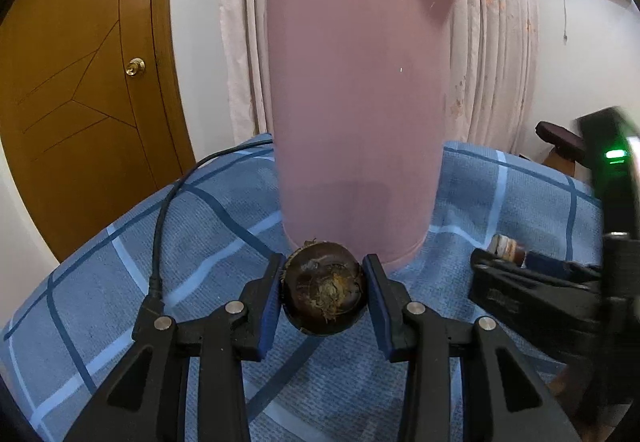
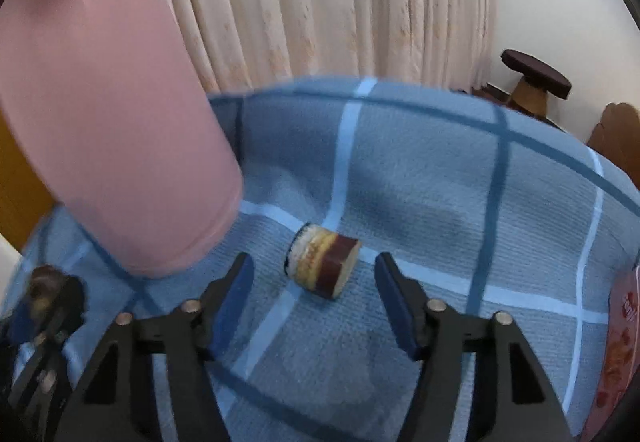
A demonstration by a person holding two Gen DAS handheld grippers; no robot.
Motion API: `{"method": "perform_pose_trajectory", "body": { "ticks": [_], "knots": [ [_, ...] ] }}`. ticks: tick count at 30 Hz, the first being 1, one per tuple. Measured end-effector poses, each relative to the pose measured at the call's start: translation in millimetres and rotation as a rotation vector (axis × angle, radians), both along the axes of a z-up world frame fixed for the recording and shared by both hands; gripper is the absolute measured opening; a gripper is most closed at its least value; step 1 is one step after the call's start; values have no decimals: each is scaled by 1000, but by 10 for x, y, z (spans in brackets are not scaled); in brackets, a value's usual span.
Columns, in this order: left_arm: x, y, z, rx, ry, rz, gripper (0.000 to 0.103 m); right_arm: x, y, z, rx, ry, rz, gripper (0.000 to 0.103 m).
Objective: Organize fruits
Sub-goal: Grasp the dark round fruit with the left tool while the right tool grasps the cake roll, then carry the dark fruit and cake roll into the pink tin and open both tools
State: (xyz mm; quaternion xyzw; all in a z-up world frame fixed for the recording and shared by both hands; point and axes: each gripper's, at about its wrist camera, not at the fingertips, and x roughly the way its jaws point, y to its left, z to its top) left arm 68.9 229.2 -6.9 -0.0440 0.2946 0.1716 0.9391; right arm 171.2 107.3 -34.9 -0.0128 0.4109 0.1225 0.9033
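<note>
1. Right gripper hangs low over the blue checked cloth, jaws spread wide.
2. Between them, touching neither, lies a short striped cylinder, on its side.
3. Pink jug looms left; the left gripper is blurred at the lower-left edge, something dark at its tip.

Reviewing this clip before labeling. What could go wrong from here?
1. The left tongs pinch a round dark fruit only at its sides; it could roll out.
2. The pink jug stands right behind the fruit; pushing forward may knock it.
3. The right tongs are open around a short striped cylinder lying on its side on the blue checked cloth; it may roll away when they close.
</note>
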Motion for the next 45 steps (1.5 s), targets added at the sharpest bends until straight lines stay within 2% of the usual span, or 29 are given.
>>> {"method": "perform_pose_trajectory", "body": {
  "ticks": [2, 5, 9, 17, 20, 25, 33, 40, 45],
  "knots": [
    [5, 2, 3, 3, -4, 4, 41, 44, 36, -72, -18, 11, -8, 54],
    [-17, 15, -27, -7, -5, 11, 41, 45, 49, -74, -46, 10, -17, 41],
    [1, -20, -27, -11, -3, 3, 41, -59, -110, -54, -17, 2, -24, 40],
    [-114, -227, 15, -7, -35, -81, 41, -783, -639, 131, -63, -189, -43, 40],
    [-180, -350, 20, -2, -43, -121, 41, -1063, -876, 183, -43, -239, -68, 40],
    [-282, -541, 54, 15, -69, -168, 41, -1378, -999, 273, -20, -312, -89, 40],
    [-444, -803, 76, 11, -88, -221, 41, -1664, -1079, 325, -6, -353, -85, 40],
    [-537, -986, 87, 17, -92, -249, 41, -1772, -1256, 303, 4, -345, -106, 40],
    [-580, -1102, 76, -10, -75, -265, 41, -1887, -1392, 315, -11, -364, -120, 40]
  ]
}}
